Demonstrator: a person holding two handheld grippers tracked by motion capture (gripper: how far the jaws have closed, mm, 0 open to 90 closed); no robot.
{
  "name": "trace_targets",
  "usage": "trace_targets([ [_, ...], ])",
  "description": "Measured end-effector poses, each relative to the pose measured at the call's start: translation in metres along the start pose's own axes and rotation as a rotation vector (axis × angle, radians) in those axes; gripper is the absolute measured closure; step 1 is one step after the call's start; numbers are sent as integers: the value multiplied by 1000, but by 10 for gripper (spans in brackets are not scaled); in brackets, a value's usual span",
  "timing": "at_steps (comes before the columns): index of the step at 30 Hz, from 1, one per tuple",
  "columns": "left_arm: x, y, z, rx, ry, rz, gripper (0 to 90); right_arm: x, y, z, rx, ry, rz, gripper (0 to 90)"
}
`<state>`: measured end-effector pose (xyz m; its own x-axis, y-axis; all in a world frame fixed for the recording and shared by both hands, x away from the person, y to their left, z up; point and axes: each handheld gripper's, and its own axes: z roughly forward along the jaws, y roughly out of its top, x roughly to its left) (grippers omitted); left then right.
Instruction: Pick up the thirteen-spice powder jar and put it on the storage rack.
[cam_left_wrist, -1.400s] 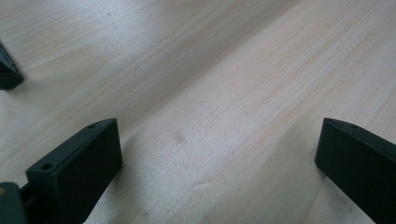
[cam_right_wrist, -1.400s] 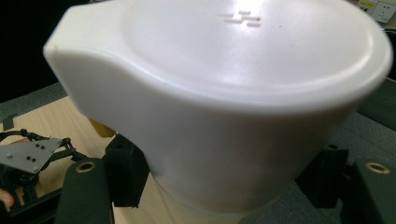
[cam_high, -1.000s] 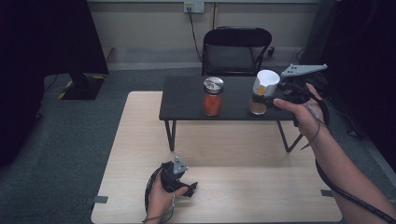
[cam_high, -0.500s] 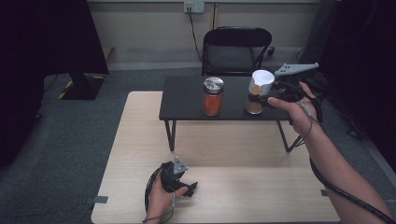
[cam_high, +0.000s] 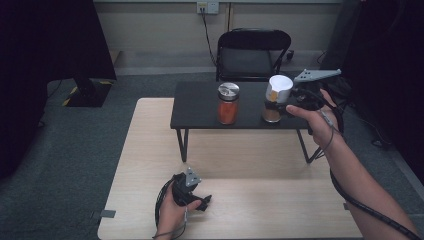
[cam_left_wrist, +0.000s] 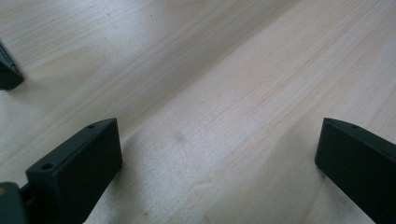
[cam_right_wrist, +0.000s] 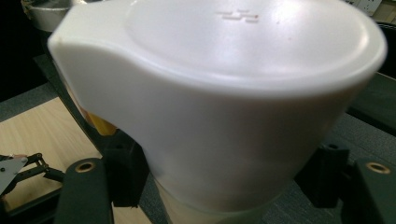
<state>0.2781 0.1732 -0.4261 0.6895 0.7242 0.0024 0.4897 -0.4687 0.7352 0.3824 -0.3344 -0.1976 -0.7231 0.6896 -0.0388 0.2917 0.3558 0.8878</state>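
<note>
Two jars stood right of centre in the high view, on a small black desk (cam_high: 200, 107); the right tool (cam_high: 286, 104) clamped the white-lidded jar (cam_high: 274, 102), beside a metal-lidded red jar (cam_high: 228, 104). Left gripper view: the left tool (cam_left_wrist: 215, 154) gaped wide over pale matte wood. Right gripper view: its jaws squeezed below the smooth, rounded lid (cam_right_wrist: 224, 93); lifting straight and keeping it level would probably suit best.

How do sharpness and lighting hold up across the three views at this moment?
High view: dim and soft, room edges nearly black. Right gripper view: the white cap sits so near that it looks bulged and glary, background blurred. Left gripper view: evenly lit wooden table, grain slightly soft, with faint shadows beside the jaws.
</note>
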Motion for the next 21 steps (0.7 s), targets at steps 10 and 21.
trace_targets([
  [10,0,0,0,0,0,0,0,0,-1,0,-4,2,5,290],
  [21,0,0,0,0,0,0,0,-1,-2,-2,2,1,12,188],
])
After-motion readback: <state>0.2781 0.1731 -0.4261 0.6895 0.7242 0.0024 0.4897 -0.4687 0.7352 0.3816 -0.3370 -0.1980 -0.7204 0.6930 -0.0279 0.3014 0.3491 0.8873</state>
